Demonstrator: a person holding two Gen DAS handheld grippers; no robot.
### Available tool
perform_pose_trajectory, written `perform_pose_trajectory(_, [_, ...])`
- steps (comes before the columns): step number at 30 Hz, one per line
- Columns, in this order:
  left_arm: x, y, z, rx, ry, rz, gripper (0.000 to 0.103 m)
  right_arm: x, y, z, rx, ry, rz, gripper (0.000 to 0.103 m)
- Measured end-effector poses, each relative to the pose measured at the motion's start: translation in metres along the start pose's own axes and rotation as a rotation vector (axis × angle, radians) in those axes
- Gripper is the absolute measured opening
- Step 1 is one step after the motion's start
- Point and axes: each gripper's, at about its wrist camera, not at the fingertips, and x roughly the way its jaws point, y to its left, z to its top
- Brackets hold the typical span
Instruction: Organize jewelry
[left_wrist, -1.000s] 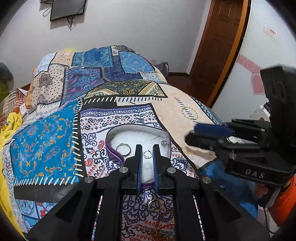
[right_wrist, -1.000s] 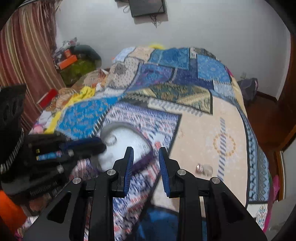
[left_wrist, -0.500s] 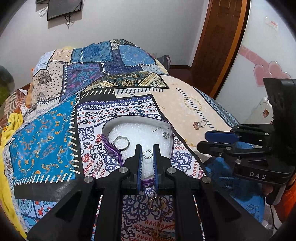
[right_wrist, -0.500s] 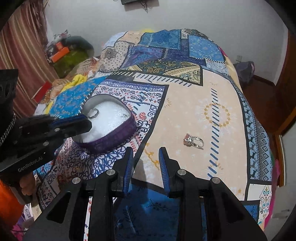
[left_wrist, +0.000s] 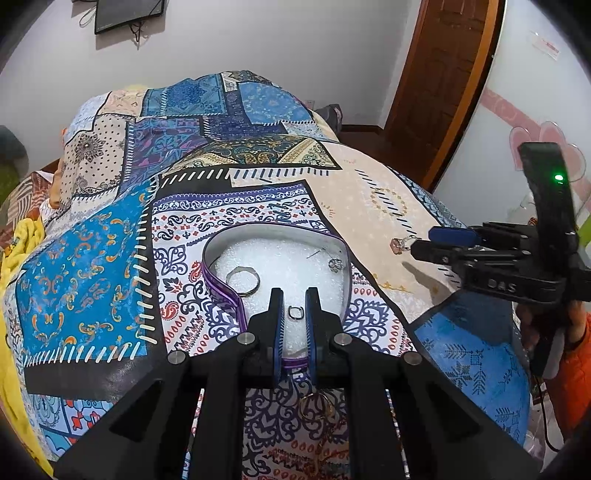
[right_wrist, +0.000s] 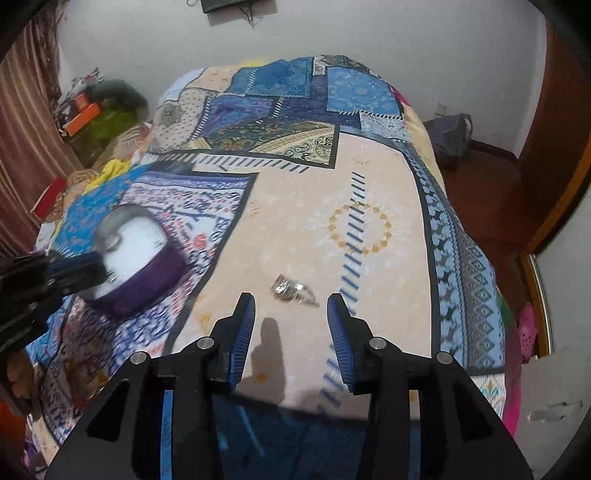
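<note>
The right tongs (left_wrist: 434, 242) carry raised lettering "DAS" on the black body, seen from the left wrist camera. A wall sticker (left_wrist: 546, 44) bears red print, too small to read.

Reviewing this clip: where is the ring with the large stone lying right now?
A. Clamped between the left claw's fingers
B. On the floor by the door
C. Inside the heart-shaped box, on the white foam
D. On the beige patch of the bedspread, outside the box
D: the stone ring lies on the beige bedspread, ahead of the opening right claw, apart from the heart-shaped box.
</note>
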Motion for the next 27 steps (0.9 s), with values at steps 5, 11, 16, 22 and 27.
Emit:
perform_pose_trajectory(5, [0.001,0.003,0.001,-0.014,0.002,-0.003,0.011,0.018,0.004,0.003,-0.044,0.031,-0.027,0.037])
perform_pose_trajectory(11, [0.002,0.002,0.000,-0.011,0.003,-0.012,0.016,0.022,0.004,0.003,-0.058,0.035,-0.003,0.026])
perform_pose_trajectory(16, [-0.006,0.000,0.000,-0.004,-0.025,0.000,0.033,0.012,0.012,0.001,-0.085,0.010,0.003,0.026])
perform_pose_trajectory(22, [-0.017,0.006,0.000,-0.018,-0.046,0.015,0.033,-0.020,0.035,0.009,-0.105,-0.070,0.066,0.026])
perform_pose_trajectory(27, [-0.030,0.017,0.000,-0.051,-0.073,0.025,0.033,-0.042,0.066,0.020,-0.133,-0.136,0.152,0.026])
